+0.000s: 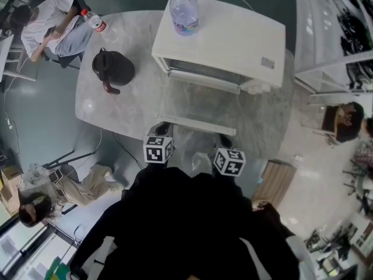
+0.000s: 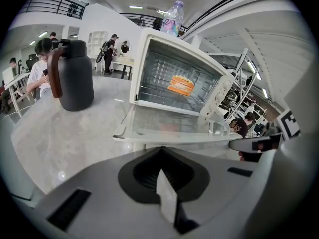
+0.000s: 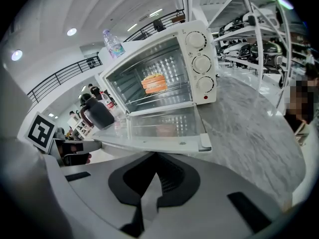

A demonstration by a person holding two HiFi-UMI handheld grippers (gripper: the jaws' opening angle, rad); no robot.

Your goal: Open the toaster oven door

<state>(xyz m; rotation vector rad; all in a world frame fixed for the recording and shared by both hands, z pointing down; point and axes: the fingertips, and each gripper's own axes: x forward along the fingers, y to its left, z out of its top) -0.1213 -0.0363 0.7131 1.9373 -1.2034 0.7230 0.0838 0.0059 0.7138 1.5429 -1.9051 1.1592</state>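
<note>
Left gripper (image 2: 167, 203): grey moulded body, jaws pressed together into one thin white blade, nothing between them. Right gripper (image 3: 143, 203): same shape, jaws closed, empty. Both sit just short of the door's near edge; can't tell if they touch it.

Door (image 1: 198, 107) is fully down, lying flat out from the oven (image 1: 233, 39) over the table (image 1: 116, 112). It is a clear glass pane in a cream frame, with a long bar handle (image 1: 201, 125) along the near edge.

Oven is a cream boxy shell with rounded corners and a shiny ribbed metal interior. A wire rack (image 3: 159, 94) inside holds an orange-and-tan bun-shaped item (image 3: 154, 82). Three round knobs (image 3: 202, 62) are stacked on the right panel, with a red dot below them.

Clear plastic bottle (image 1: 184, 7) with a purple cap stands on the oven top, far left corner. Dark matte jug (image 1: 113, 67) with a brown handle sits on the table left of the oven, well apart. Table is glossy grey-white marble with rounded corners.
</note>
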